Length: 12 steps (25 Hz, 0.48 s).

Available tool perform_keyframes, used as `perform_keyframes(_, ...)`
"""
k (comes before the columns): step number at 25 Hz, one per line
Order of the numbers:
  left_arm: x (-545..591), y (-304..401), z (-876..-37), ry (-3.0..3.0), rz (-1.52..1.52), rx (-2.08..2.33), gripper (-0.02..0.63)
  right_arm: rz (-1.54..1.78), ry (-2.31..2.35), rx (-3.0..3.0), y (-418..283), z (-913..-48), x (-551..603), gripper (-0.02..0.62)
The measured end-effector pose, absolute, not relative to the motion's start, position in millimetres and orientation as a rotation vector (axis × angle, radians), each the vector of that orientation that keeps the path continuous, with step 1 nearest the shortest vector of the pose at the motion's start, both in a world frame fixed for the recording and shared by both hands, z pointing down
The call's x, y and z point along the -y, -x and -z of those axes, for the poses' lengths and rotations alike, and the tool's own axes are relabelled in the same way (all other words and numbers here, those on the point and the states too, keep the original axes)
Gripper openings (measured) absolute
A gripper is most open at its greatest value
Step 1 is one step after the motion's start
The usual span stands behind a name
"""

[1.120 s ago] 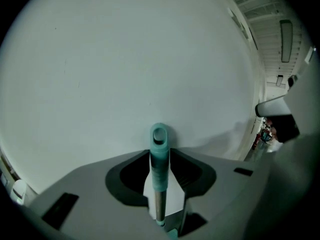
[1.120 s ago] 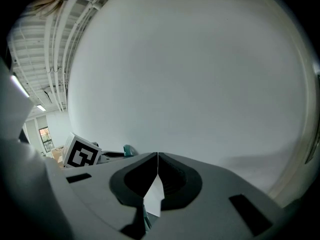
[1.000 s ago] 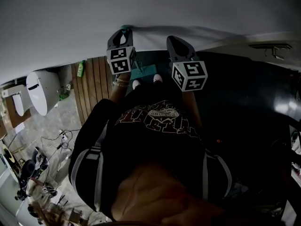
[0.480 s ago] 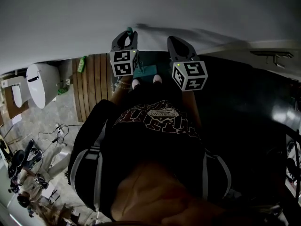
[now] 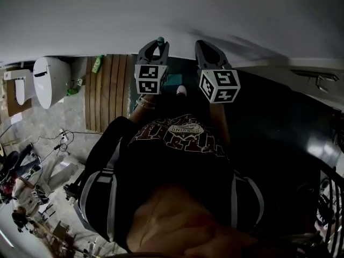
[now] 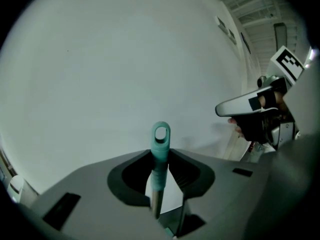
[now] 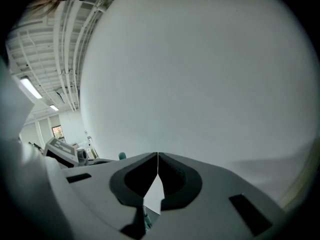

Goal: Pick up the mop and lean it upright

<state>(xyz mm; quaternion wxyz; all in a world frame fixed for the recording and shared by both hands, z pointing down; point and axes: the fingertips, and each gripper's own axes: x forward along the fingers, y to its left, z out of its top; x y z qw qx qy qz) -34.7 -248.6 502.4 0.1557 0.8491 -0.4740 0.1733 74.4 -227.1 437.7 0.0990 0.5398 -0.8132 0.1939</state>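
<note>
Left gripper view shows your left tongs point(image 6: 160, 154) clamped on the upright mop handle point(image 6: 161, 136) near the white wall point(image 6: 115, 59), right tongs point(image 7: 158, 156) together and empty; release early and it may slide sideways along that smooth surface.

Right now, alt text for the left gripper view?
The left gripper clamps a mop handle just below its teal, looped tip, held upright in front of a plain white wall. The right gripper hovers at the right edge.
</note>
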Motion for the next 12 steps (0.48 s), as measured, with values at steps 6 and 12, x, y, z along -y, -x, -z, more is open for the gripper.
perform_keyframes(6, 229.1, 36.6, -498.8, -2.436, -0.497, 1.348, 0.152, -0.565, -1.549, 2.436, -63.3, -435.6, 224.5, 0.018)
perform_keyframes(12, 215.7, 43.1, -496.8, -2.43, -0.49, 1.357, 0.152, -0.57, -1.519, 2.448, -56.6, -437.5, 219.5, 0.018)
